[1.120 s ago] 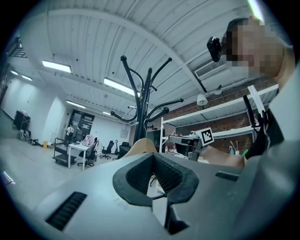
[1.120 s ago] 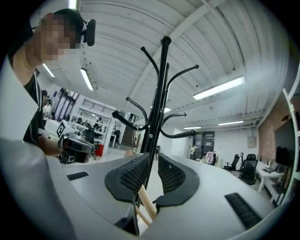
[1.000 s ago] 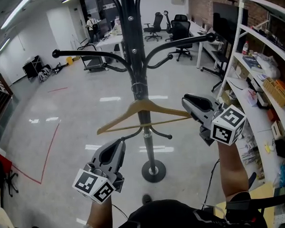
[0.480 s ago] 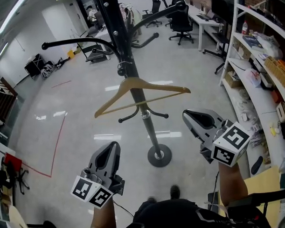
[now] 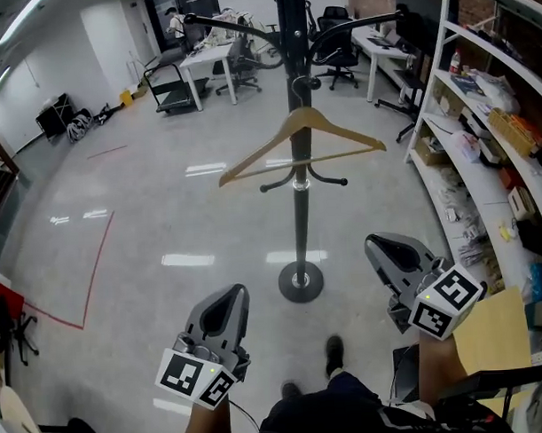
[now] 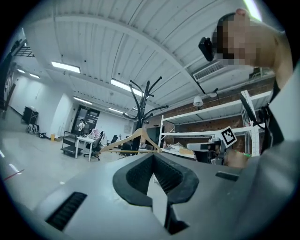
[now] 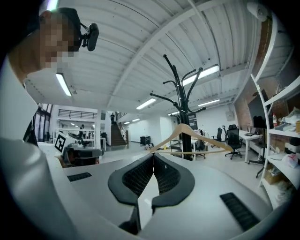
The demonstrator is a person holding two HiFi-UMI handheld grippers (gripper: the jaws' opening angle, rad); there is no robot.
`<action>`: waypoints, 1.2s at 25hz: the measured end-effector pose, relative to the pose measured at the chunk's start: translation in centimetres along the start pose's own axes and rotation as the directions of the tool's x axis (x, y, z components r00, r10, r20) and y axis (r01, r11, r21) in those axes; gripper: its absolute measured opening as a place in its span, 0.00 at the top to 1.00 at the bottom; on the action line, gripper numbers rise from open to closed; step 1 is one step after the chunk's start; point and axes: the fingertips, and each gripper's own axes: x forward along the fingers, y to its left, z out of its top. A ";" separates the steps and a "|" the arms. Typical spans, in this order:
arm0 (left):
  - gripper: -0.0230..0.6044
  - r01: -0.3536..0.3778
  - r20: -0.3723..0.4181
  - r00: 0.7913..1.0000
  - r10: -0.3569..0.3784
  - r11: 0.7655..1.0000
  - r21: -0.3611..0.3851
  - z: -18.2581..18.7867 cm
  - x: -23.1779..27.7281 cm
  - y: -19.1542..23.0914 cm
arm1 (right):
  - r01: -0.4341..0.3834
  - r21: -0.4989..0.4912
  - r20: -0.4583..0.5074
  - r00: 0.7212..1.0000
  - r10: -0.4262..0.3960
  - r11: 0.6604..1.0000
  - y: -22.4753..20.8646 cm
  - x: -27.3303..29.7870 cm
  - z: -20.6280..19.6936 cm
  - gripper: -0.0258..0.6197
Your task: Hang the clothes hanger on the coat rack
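Observation:
A wooden clothes hanger [image 5: 299,139] hangs by its hook on the black coat rack [image 5: 299,210], a little tilted, left end lower. Both grippers are held low, well short of the rack. My left gripper [image 5: 231,297] is shut with nothing in it, left of the rack's base. My right gripper [image 5: 378,246] is shut and empty too, right of the base. From the left gripper [image 6: 152,157] the hanger [image 6: 136,139] and rack [image 6: 145,101] show far off beyond the jaws. The right gripper [image 7: 153,157] view has the hanger [image 7: 187,136] and rack [image 7: 180,93] ahead, also at a distance.
White shelving [image 5: 480,115] packed with boxes and papers runs along the right. Desks [image 5: 203,58] and office chairs [image 5: 336,49] stand at the back, with a cart [image 5: 169,86] beside them. A red tape line [image 5: 95,262] marks the floor at left. My shoe [image 5: 333,353] shows near the rack's round base [image 5: 300,281].
Both grippers have dropped and drawn back from the rack. The hanger stays hung on the rack while the view has backed off from it.

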 end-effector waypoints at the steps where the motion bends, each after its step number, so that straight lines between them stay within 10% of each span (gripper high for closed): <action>1: 0.96 0.008 -0.011 1.000 -0.008 1.000 -0.008 -0.5 -1.0 -0.1 | 0.013 0.004 -0.011 1.000 -0.013 1.000 1.0 -0.5 -0.4 0.95; 11: 0.96 0.079 -0.030 0.996 -0.080 0.996 -0.046 -1.6 -7.9 -6.8 | 0.064 -0.124 -0.040 0.997 -0.069 0.990 8.9 -8.8 -0.4 0.95; 30: 0.96 0.092 -0.144 0.986 -0.087 0.995 0.025 -2.1 -18.8 -26.4 | -0.037 -0.069 -0.016 0.999 0.036 0.997 18.2 -31.0 -4.4 0.95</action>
